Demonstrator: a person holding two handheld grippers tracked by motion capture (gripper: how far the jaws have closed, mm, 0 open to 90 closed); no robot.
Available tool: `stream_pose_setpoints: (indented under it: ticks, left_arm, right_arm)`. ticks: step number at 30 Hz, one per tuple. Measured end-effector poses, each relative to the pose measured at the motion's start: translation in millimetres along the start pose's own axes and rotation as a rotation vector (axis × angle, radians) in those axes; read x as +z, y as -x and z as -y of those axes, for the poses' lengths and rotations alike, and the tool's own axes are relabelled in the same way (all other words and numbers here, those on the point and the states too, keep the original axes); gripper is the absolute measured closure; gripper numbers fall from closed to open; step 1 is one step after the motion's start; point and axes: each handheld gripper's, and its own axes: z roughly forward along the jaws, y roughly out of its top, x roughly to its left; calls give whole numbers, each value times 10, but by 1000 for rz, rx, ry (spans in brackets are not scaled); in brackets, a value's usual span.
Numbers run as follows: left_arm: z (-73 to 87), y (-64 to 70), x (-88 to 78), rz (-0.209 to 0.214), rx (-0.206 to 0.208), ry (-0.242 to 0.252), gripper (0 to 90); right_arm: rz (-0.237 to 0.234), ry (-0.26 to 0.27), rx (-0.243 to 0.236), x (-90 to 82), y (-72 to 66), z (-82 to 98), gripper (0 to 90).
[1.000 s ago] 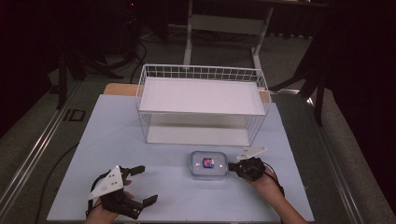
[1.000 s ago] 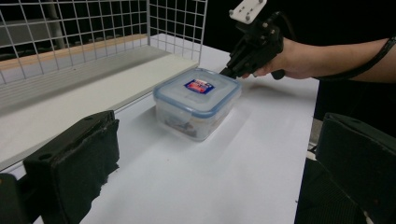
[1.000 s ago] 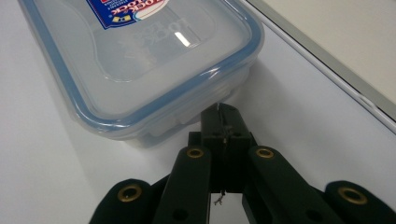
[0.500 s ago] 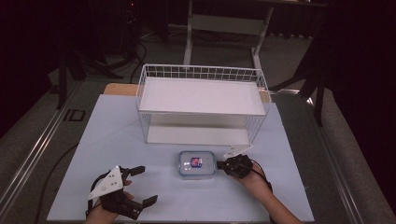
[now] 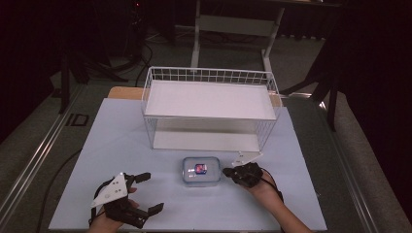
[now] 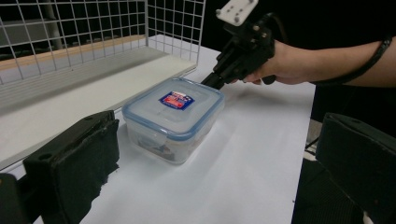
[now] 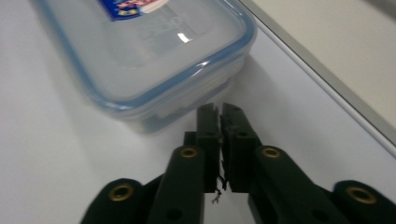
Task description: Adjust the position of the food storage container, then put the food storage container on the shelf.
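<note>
Lidded container sits before our wire rack; right gripper nearly closed, empty, at its edge; left gripper wide open, empty; contents unclear

A dark room surrounds the white-topped table, a white metal stand behind it.

The letters "ID" stand in dark print on the grey floor strip left of the table, seen from the high view. A blue and red label sits on the lid of the clear food box; it carries white print, but the words are too small and blurred to read in the left gripper view, and in the right gripper view the label is cut off at the top edge and unreadable too.
</note>
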Motion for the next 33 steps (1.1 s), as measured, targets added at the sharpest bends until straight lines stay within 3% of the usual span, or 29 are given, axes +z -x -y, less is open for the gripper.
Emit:
stream_pose_setpoints:
  ticks: [5,9,10,11,12,14,15,20,22,23,24,25,26,29,31,33]
  left_arm:
    - [6,3,28,-9,3,-20,5]
    - [-3,-6,61,-16,13,-45,5]
    - [-13,-10,71,-18,13,-48,5]
    - [-27,-12,79,-21,18,-46,5]
    - [-62,-17,95,-28,14,-41,5]
    - [-79,-23,106,-34,9,-47,5]
    - [-118,-34,132,-37,-9,-66,5]
    - [-211,-66,201,-2,-39,-92,4]
    - [-254,-82,256,5,-42,-83,5]
    - [-272,-93,286,9,-49,-76,5]
    - [-291,-113,321,18,-67,-68,5]
    - [-311,-133,353,24,-83,-68,5]
    - [-352,-177,424,21,-118,-90,5]
    - [-379,-224,498,9,-147,-109,5]
    - [-391,-268,570,-11,-179,-118,5]
    - [-399,-319,640,-16,-211,-128,5]
  right_arm:
    - [-4,13,6,-113,-44,26,742]
    - [45,59,25,-309,-121,20,487]
    - [45,59,25,-309,-121,20,487]
    - [40,80,37,-350,-128,18,434]
    - [41,116,53,-425,-142,17,287]
    - [31,124,56,-457,-149,13,239]
    - [32,159,62,-529,-166,10,169]
    - [46,201,62,-632,-196,-11,139]
    - [24,193,51,-658,-199,-35,161]
    - [12,204,45,-678,-205,-58,228]
    - [12,204,45,-678,-205,-58,228]
    - [49,181,36,-693,-231,-92,229]
    - [58,184,37,-691,-239,-106,229]
    - [32,189,76,-687,-226,-138,224]
    - [25,187,156,-649,-181,-175,179]
    - [11,195,182,-633,-161,-182,161]
